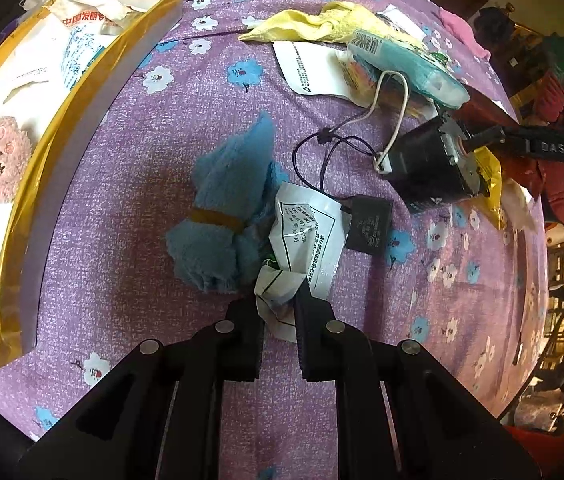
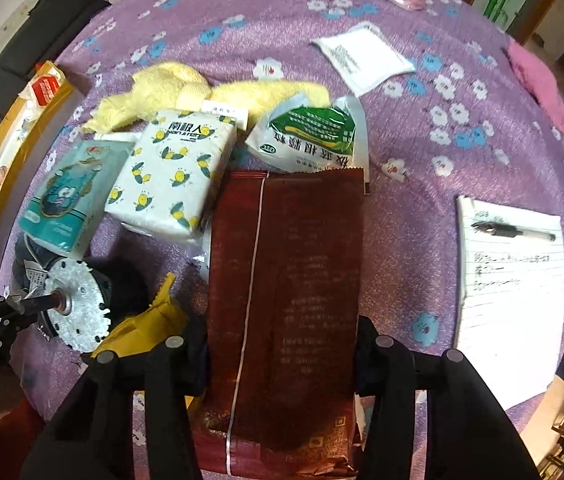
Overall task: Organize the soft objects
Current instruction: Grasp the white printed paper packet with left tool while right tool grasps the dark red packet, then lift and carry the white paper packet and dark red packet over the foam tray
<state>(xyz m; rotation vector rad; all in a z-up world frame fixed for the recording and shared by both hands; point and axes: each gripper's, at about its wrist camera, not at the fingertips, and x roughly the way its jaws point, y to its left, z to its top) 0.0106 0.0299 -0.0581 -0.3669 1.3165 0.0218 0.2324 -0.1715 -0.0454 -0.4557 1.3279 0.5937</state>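
Observation:
In the left wrist view my left gripper is shut on the lower corner of a crumpled white plastic packet with black print. Touching that packet on its left lies a blue towel with a yellow band, on the purple flowered cloth. In the right wrist view my right gripper straddles a flat brown foil packet, one finger pressed to each long edge. Beyond it lie a yellow towel, two tissue packs and a green-and-white sachet.
A gold-edged box holding a bear-print towel stands at the left. A black motor with wires and a black capacitor lie mid-table. A yellow pouch, a notepad with pen, a pink cloth and a white sachet are nearby.

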